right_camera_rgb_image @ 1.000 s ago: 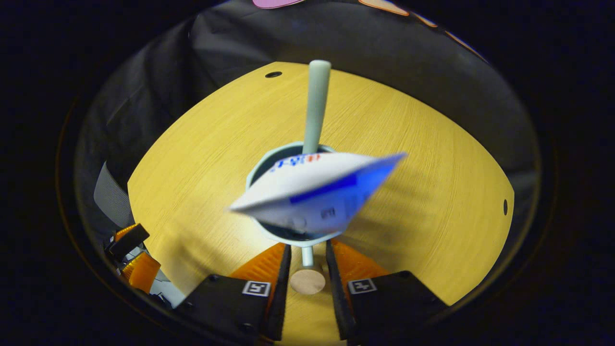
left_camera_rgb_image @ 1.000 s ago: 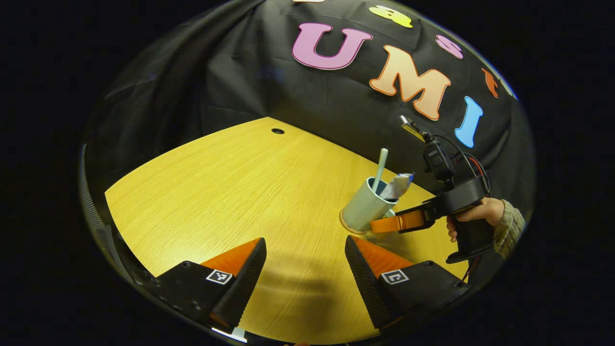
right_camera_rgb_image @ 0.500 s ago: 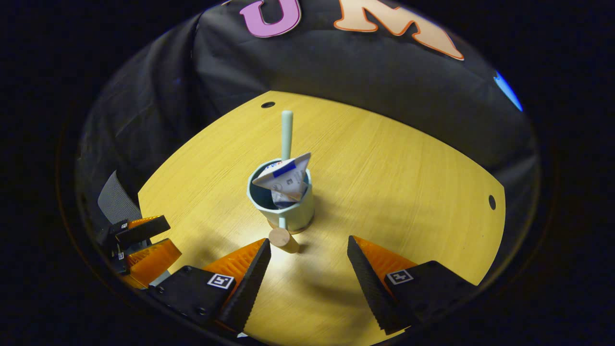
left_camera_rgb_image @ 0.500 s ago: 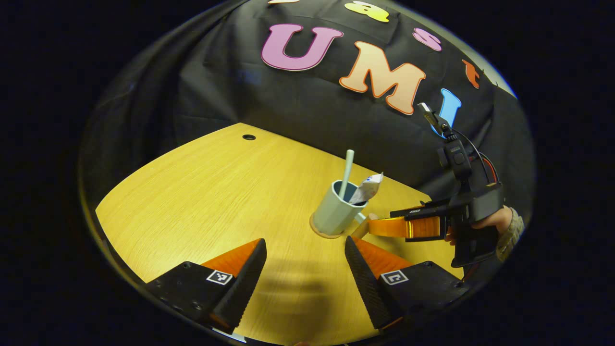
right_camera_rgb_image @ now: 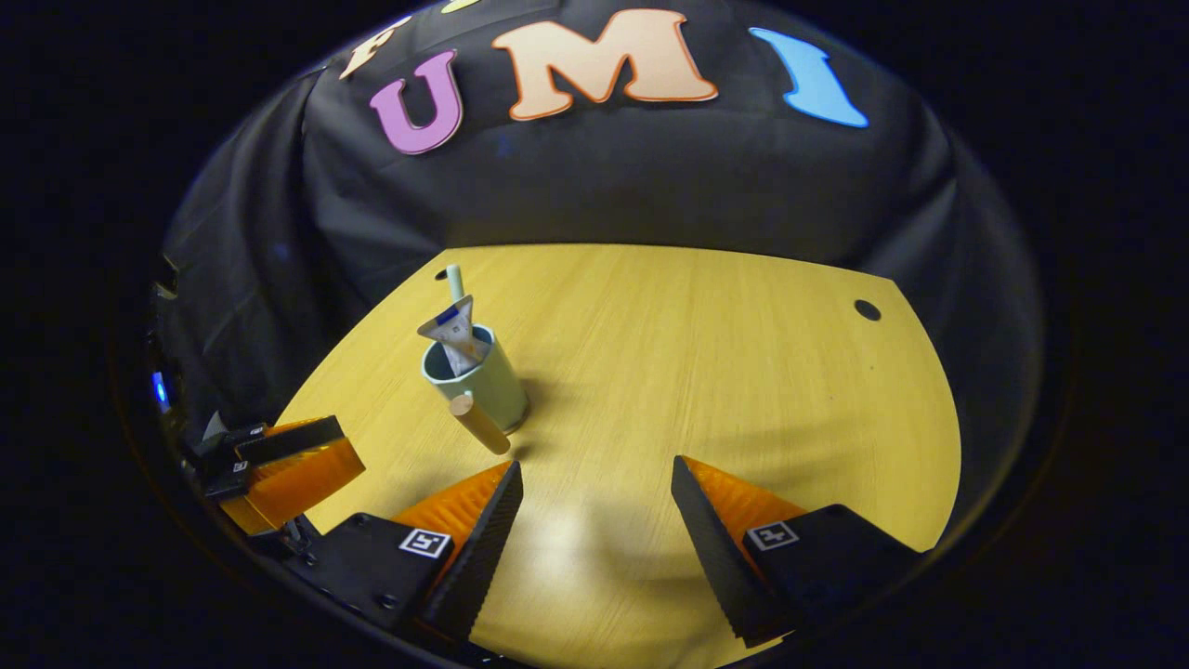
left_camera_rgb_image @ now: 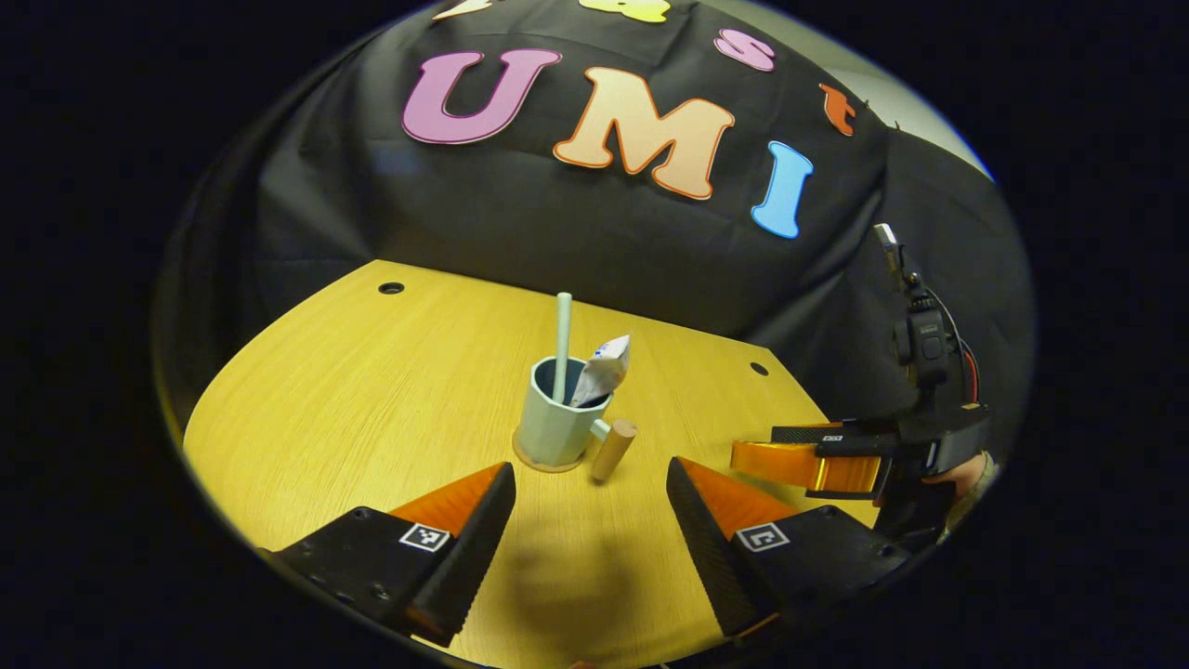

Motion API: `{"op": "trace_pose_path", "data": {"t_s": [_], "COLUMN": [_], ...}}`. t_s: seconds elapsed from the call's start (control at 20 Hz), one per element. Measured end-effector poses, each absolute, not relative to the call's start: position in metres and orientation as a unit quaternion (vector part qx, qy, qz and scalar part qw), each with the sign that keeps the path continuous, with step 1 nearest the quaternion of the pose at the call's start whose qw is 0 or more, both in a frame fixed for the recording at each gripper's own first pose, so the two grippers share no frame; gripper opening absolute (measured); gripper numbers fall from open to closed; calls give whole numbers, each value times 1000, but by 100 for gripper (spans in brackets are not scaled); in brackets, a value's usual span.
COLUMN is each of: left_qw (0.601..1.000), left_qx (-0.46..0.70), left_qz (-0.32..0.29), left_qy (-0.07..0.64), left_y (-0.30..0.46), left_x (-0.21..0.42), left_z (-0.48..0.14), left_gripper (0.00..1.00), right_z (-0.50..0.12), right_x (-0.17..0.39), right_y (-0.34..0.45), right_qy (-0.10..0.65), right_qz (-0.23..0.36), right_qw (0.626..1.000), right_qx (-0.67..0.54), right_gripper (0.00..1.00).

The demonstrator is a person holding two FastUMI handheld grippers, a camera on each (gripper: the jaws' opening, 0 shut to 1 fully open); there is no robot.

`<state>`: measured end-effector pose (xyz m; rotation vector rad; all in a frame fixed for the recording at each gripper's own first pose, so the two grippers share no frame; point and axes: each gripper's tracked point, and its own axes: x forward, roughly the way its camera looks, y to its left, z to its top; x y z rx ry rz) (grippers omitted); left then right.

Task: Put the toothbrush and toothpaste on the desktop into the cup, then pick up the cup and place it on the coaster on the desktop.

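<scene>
I saw cup [left_camera_rgb_image: 555,423] on coaster [left_camera_rgb_image: 534,461] mid-frame, broad bare desktop [right_camera_rgb_image: 725,372] right; left gripper [left_camera_rgb_image: 590,506] and right gripper [right_camera_rgb_image: 594,506] both parted, holding nothing.

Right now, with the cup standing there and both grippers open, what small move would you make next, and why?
Probably just draw both grippers away and stop. The cup stands on the coaster with the toothbrush and toothpaste inside. The right gripper and the left gripper are open and apart from it, so nothing looks left to grasp.
</scene>
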<state>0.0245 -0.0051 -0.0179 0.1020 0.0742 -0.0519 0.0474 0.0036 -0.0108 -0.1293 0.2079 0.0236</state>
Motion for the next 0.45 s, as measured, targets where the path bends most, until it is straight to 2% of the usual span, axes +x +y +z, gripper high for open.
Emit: {"op": "trace_pose_path", "data": {"t_s": [0.35,0.45], "left_qw": [996,995], "left_qx": [54,54], "left_qz": [-50,-58], "left_qy": [59,68], "left_y": [-7,-10], "left_x": [19,20], "left_z": [-29,-33], "left_gripper": [95,95], "right_z": [-12,-11], "right_x": [12,6], "right_y": [-18,-24], "right_qy": [65,54], "right_qz": [-22,-31], "right_qw": [998,998], "right_qx": [0,7], "right_gripper": [99,96]}}
